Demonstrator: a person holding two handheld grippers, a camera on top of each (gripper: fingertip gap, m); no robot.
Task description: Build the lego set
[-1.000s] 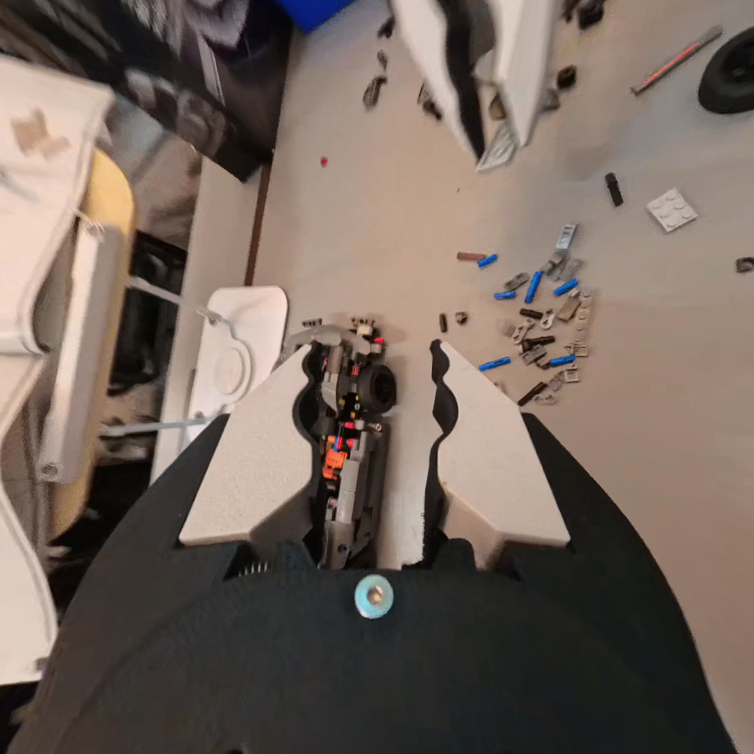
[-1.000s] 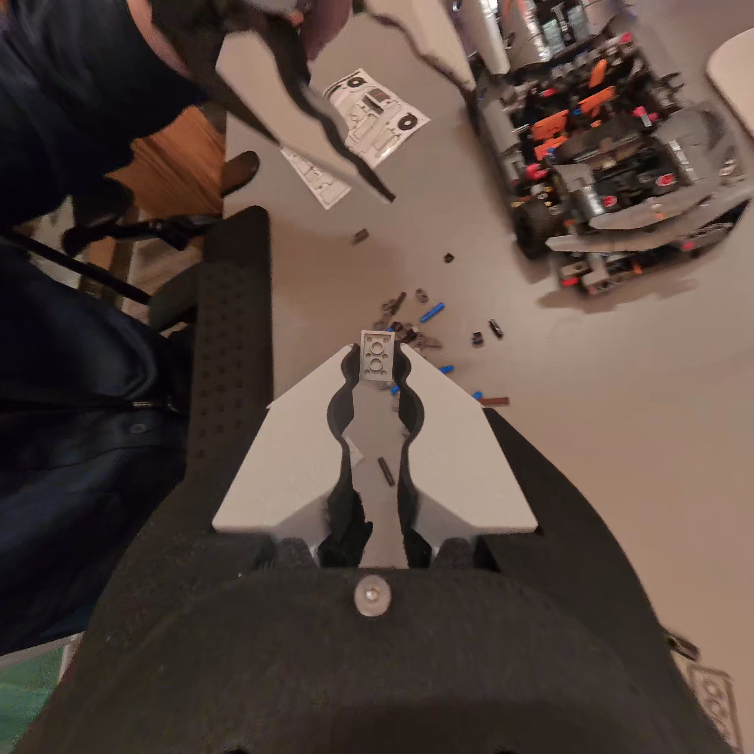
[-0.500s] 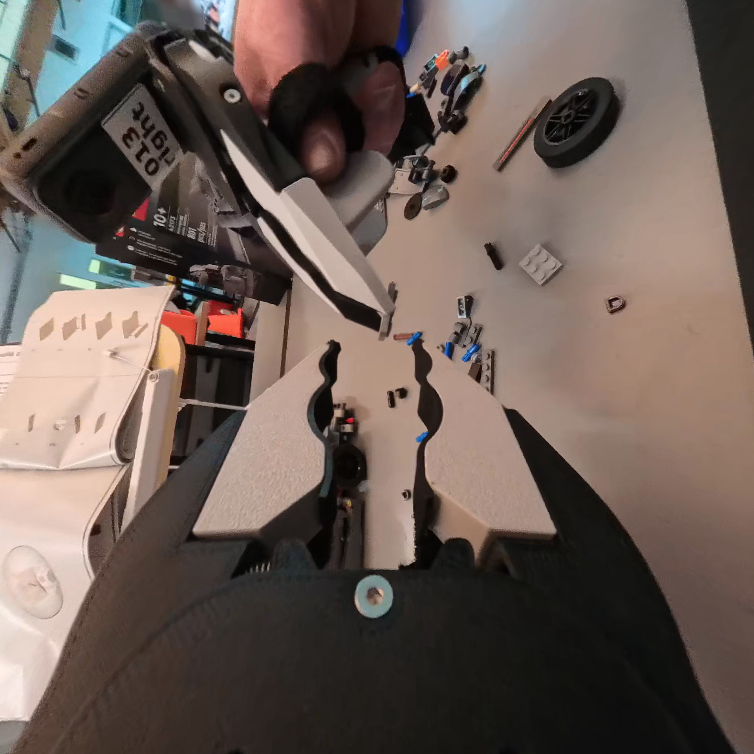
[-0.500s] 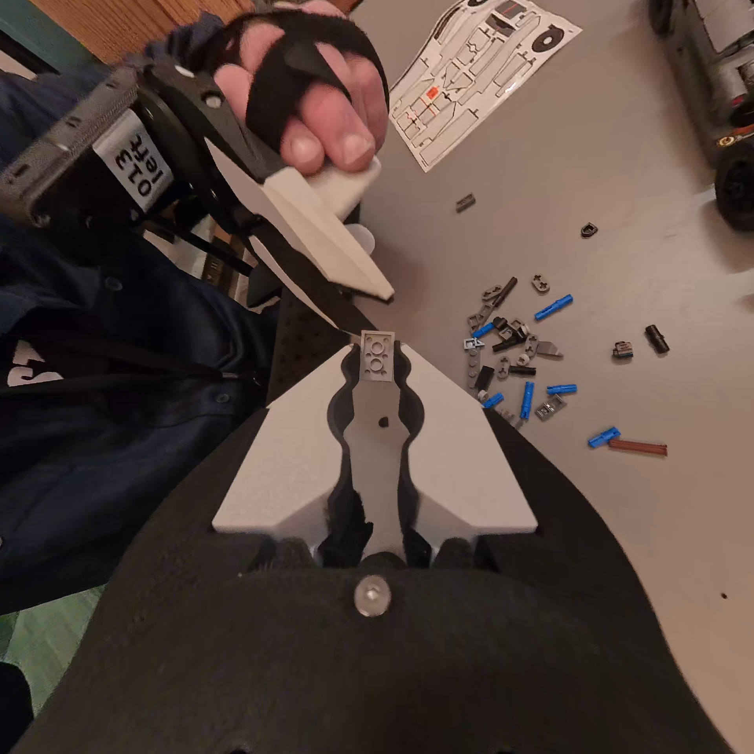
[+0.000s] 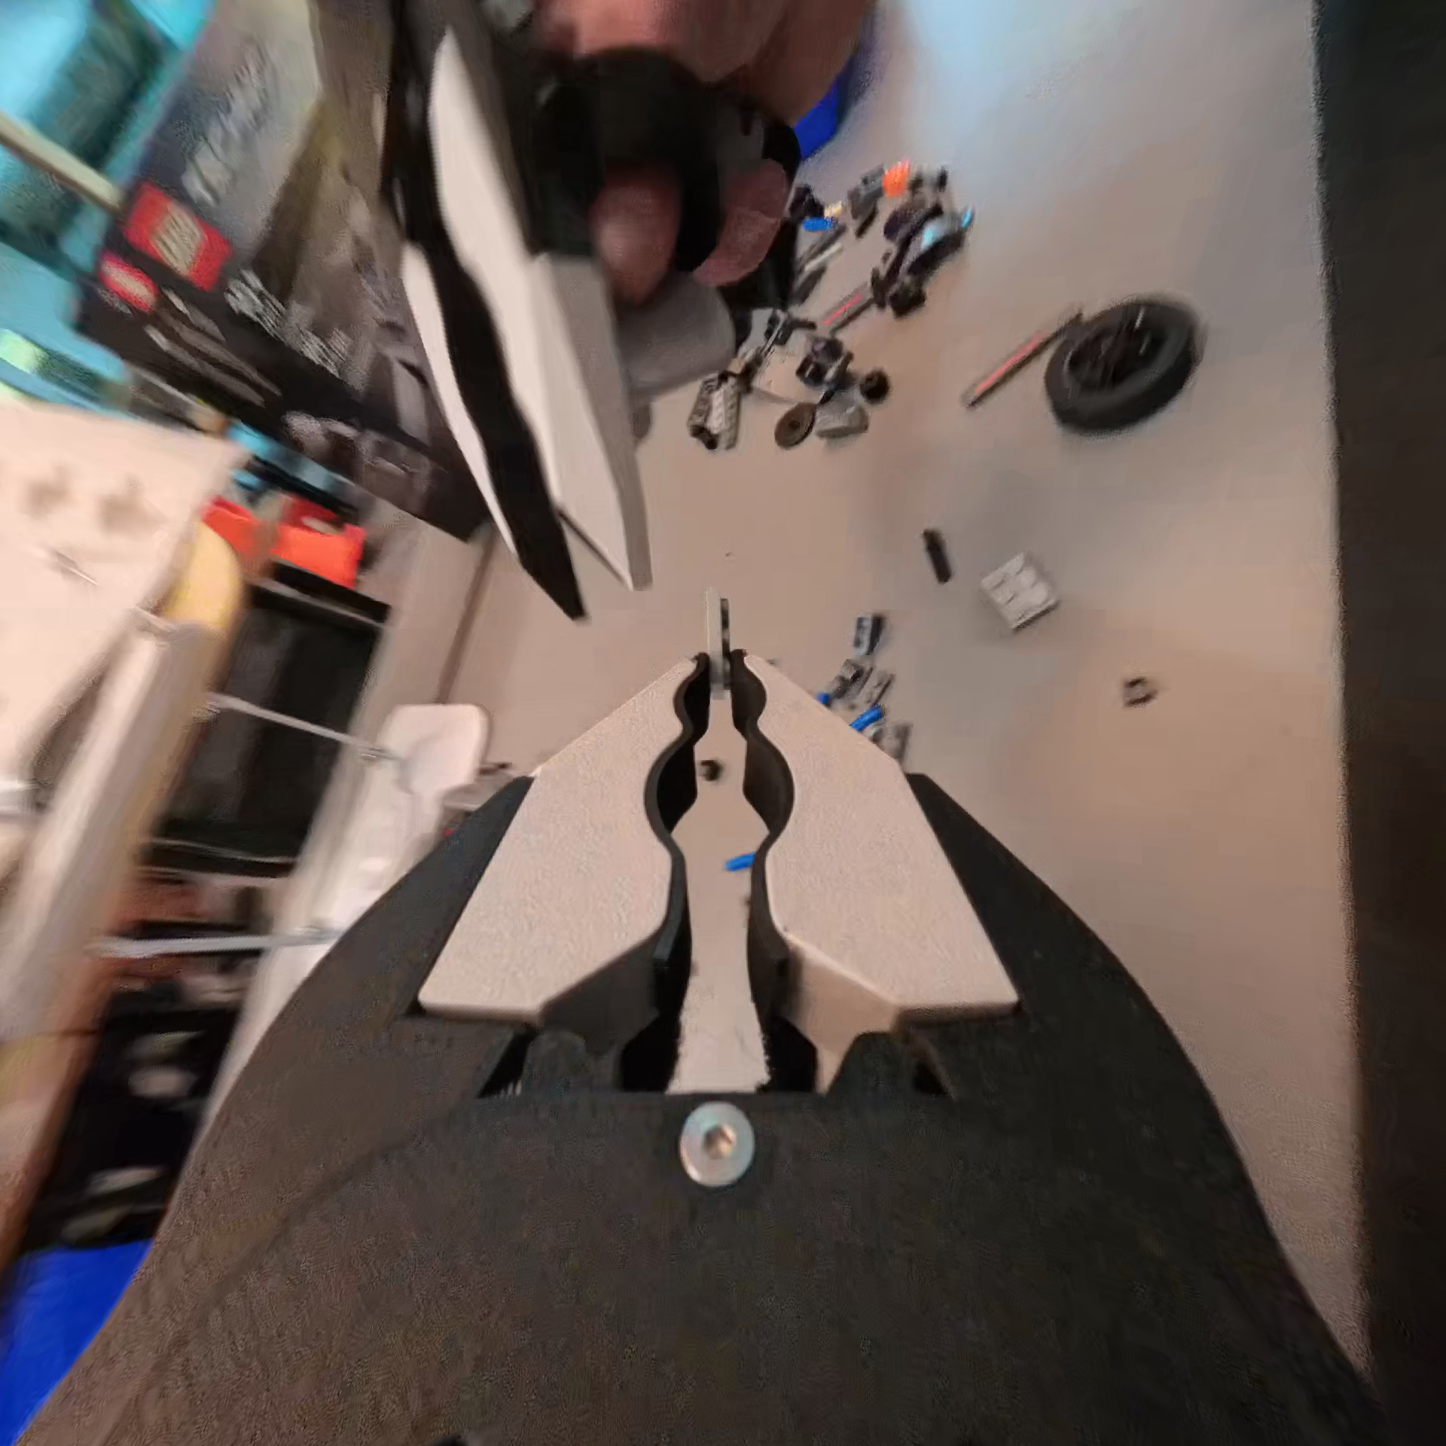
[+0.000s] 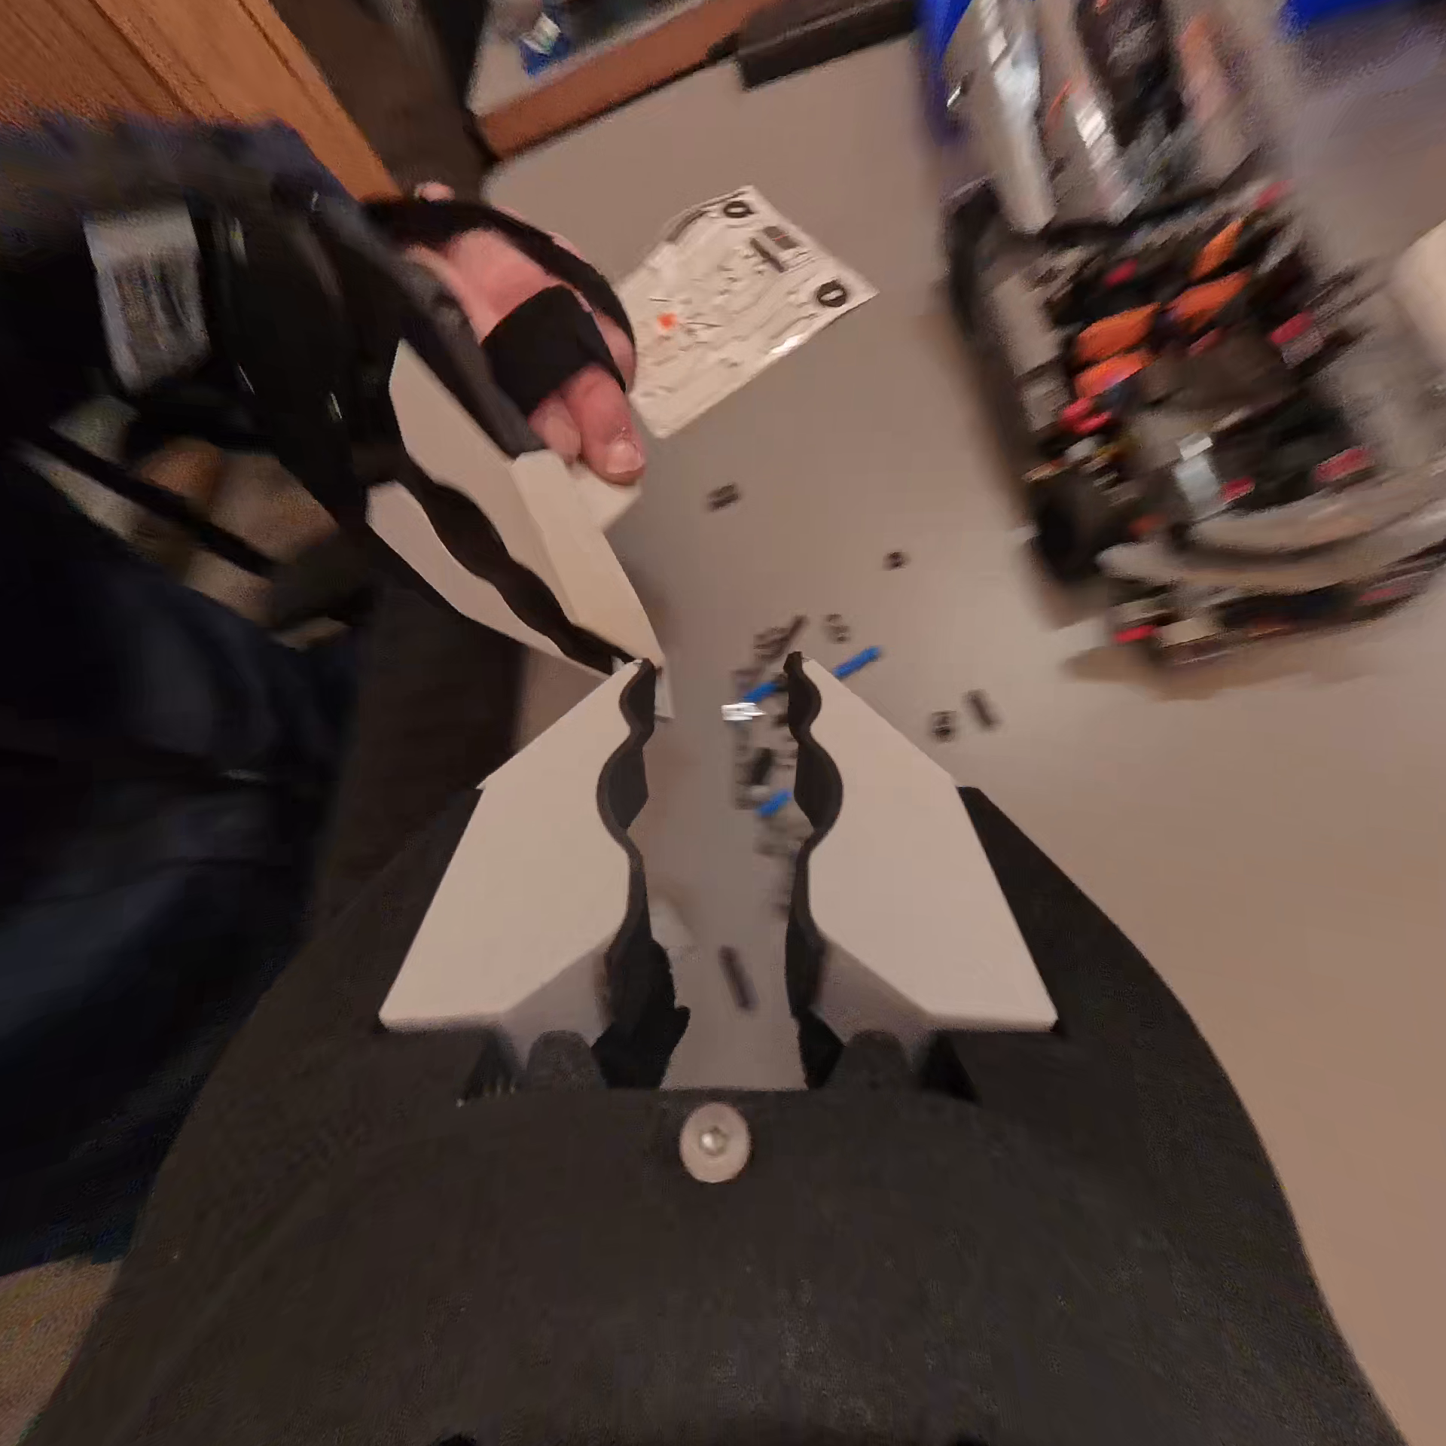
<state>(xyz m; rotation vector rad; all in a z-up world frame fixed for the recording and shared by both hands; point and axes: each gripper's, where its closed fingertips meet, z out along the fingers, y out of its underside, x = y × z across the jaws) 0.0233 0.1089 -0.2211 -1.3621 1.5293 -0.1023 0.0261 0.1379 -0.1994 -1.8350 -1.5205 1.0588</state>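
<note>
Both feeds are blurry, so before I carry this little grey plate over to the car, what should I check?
1. Left hand-held gripper shut on the grey plate: ok.
2. Grip depth: not ok, pinched at the very tips, plate mostly sticking out.
3. Right hand-held gripper open and empty: ok.
4. Clearance between the two grippers: not ok, tips nearly meet.
5. Attachment spot on the car model: cannot tell, too blurred.

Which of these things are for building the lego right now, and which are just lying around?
For the job:
- small grey plate, pinched in the left gripper
- right gripper, open
- half-built car
- pile of loose pieces

Just lying about, for now:
- sticker sheet
- black box
- black tyre
</note>
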